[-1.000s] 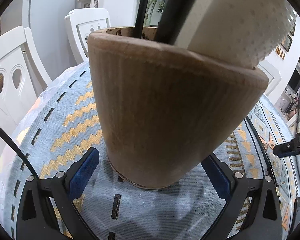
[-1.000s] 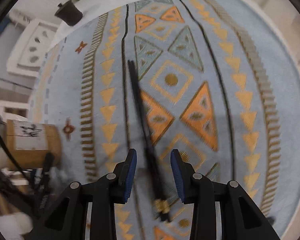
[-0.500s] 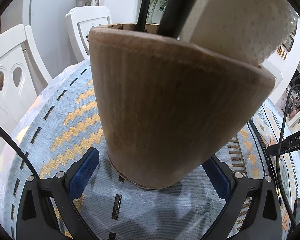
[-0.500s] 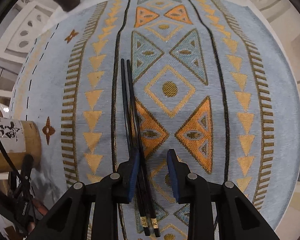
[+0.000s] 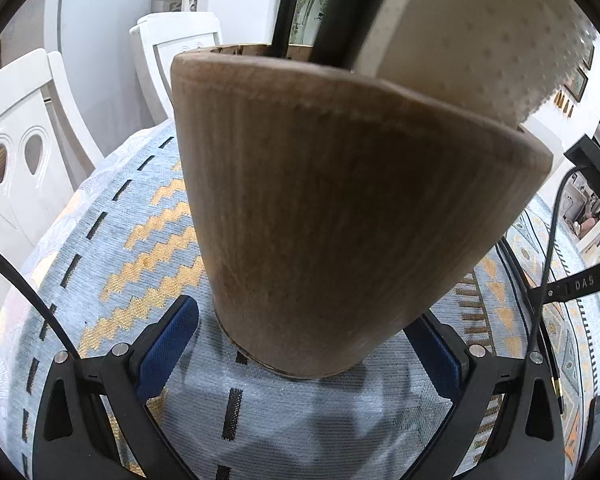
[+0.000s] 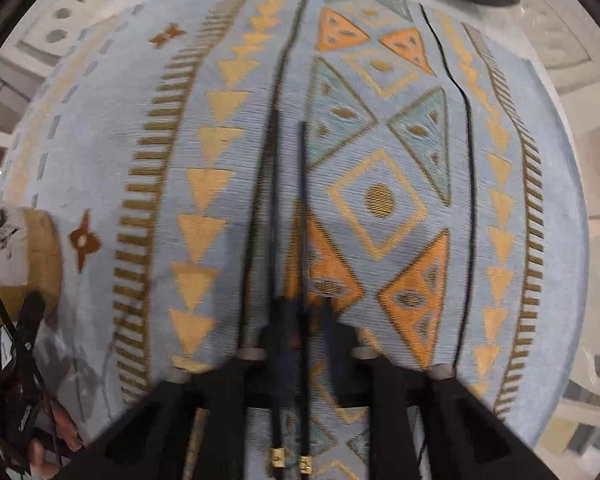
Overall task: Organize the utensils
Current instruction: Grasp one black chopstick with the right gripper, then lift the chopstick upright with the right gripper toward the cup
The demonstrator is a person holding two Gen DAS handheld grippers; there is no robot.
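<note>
Two black chopsticks [image 6: 288,280] lie side by side on the patterned bench cloth [image 6: 380,200], and the right tongs [image 6: 300,320] have just closed on them, where half a second ago the pads stood apart around them. Left tongs [image 5: 300,344] stand wide around the wooden holder [image 5: 340,200], apparently steadying it to receive them, unchanged from before.

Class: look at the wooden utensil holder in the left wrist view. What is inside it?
Standing in the wooden utensil holder are two dark handles and a white dotted utensil. Their lower ends are hidden by its wall.
</note>
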